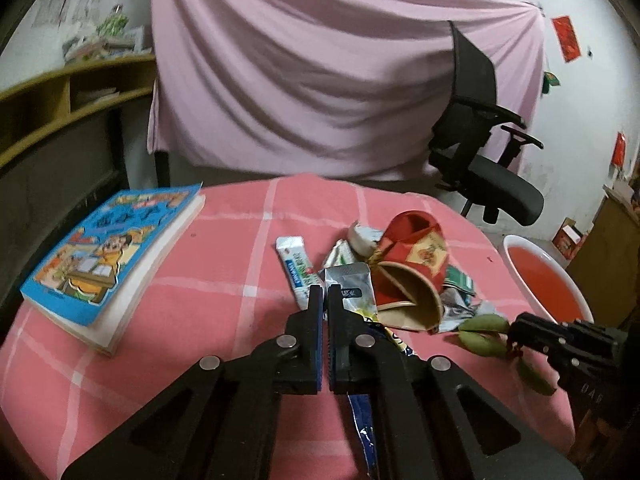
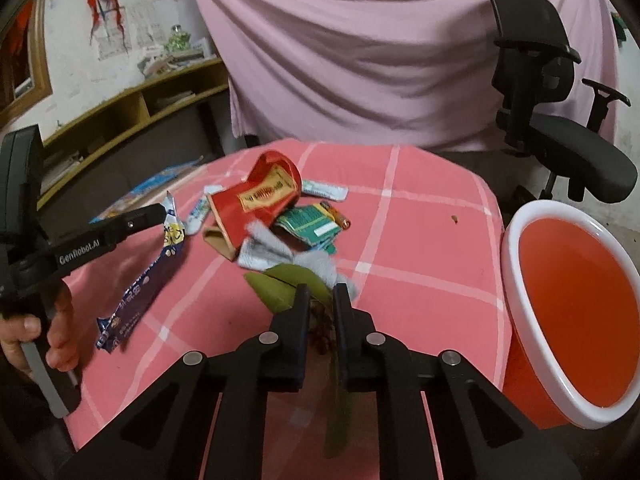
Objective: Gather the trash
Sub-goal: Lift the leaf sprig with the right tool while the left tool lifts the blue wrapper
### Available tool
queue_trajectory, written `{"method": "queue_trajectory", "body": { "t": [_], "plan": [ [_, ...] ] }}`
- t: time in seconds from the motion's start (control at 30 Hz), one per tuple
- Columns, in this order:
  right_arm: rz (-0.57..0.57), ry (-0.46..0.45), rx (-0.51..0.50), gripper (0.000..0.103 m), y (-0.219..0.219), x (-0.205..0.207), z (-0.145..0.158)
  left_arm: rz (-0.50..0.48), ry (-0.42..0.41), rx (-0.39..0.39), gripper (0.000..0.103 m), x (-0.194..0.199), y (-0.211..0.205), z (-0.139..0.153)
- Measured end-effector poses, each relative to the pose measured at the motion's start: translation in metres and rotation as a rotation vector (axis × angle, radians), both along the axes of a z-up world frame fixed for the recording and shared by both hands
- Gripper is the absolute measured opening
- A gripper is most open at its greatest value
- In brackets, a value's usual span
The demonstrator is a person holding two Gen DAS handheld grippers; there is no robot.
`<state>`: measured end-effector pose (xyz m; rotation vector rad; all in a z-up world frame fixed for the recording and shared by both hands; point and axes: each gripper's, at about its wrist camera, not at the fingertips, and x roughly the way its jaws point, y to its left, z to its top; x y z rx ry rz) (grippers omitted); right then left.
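A: Start with what's in hand. The left gripper has its jaws pressed together on a long blue snack wrapper. In the right wrist view the wrapper hangs from the fingertips and trails down over the pink checked tablecloth, left of the red paper cup.

B: How will it handle?

A: I'd judge it feather-light, limp and slick. A pinch near the top end, as here, lets the rest dangle free; a looser nip could let the foil slide out.

B: And the other hand?

A: The right gripper is nearly closed on a sprig of green leaves, just nearer the camera than the cup. The stem runs down between the fingers. Leaves are soft and tear easily, so the stem is the sensible place to hold, and that seems to be where the pads sit.

B: What's left around the cup?

A: The cup lies on its side, crushed, probably light and easily gripped at the rim. Touching it are crumpled grey paper, a green packet and a white sachet beyond it. A silver pouch lies on its left side.

B: Where does it go?

A: Probably the red bin with a white rim, right of the cup, off the table edge. A blue book sits well left of the cup; not trash, I'd say.
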<state>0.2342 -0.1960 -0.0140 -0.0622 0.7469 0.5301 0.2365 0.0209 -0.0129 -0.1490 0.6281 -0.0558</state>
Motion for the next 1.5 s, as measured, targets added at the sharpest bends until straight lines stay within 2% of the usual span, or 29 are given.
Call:
{"method": "queue_trajectory", "body": {
  "t": [0.17, 0.27, 0.43, 0.53, 0.6, 0.63, 0.67, 0.7, 0.93, 1.0, 1.07, 1.1, 1.33, 1.43, 1.5],
  "plan": [
    [-0.001, -0.059, 0.047, 0.009, -0.003, -0.008, 0.008, -0.009, -0.103, 0.058, 0.0, -0.017, -0.01, 0.01],
    [-0.007, -0.084, 0.065, 0.009, -0.005, -0.01, 0.01, -0.009, -0.137, 0.076, 0.0, -0.022, -0.014, 0.013],
    [-0.017, -0.077, 0.062, 0.01, -0.005, -0.009, 0.01, -0.024, -0.126, 0.068, 0.0, -0.022, -0.016, 0.011],
    [-0.029, -0.024, 0.052, 0.012, -0.005, 0.0, 0.003, -0.044, -0.078, 0.053, 0.0, -0.016, -0.016, 0.007],
    [-0.037, -0.006, 0.058, 0.028, -0.007, 0.001, 0.001, -0.058, -0.036, 0.039, 0.0, -0.012, -0.017, 0.003],
    [-0.036, 0.0, 0.066, 0.048, -0.008, 0.002, 0.0, -0.066, -0.015, 0.028, 0.0, -0.009, -0.016, 0.001],
    [-0.034, 0.004, 0.069, 0.059, -0.009, 0.002, 0.0, -0.07, 0.01, 0.014, 0.0, -0.006, -0.015, -0.002],
    [-0.033, 0.007, 0.07, 0.059, -0.009, 0.001, -0.001, -0.074, 0.022, 0.003, 0.0, -0.006, -0.014, -0.003],
    [-0.014, 0.105, 0.02, 0.058, -0.004, 0.01, -0.014, -0.071, 0.085, -0.092, 0.001, -0.004, 0.003, -0.009],
    [-0.016, 0.113, 0.02, 0.057, -0.006, 0.01, -0.016, -0.065, 0.094, -0.108, 0.009, -0.008, 0.008, -0.009],
    [-0.017, 0.116, 0.02, 0.052, -0.007, 0.009, -0.016, -0.064, 0.091, -0.12, 0.031, -0.015, 0.012, -0.007],
    [-0.017, 0.118, 0.021, 0.05, -0.008, 0.009, -0.017, -0.068, 0.081, -0.125, 0.035, -0.019, 0.013, -0.006],
    [-0.007, 0.128, 0.024, 0.03, -0.01, 0.009, -0.017, -0.145, 0.102, -0.083, 0.036, -0.043, -0.003, -0.008],
    [0.008, 0.136, 0.025, 0.015, -0.008, 0.009, -0.018, -0.156, 0.106, -0.064, 0.036, -0.047, -0.01, -0.01],
    [0.016, 0.133, 0.025, 0.013, -0.006, 0.008, -0.018, -0.164, 0.109, -0.066, 0.036, -0.047, -0.012, -0.012]
  ]
}}
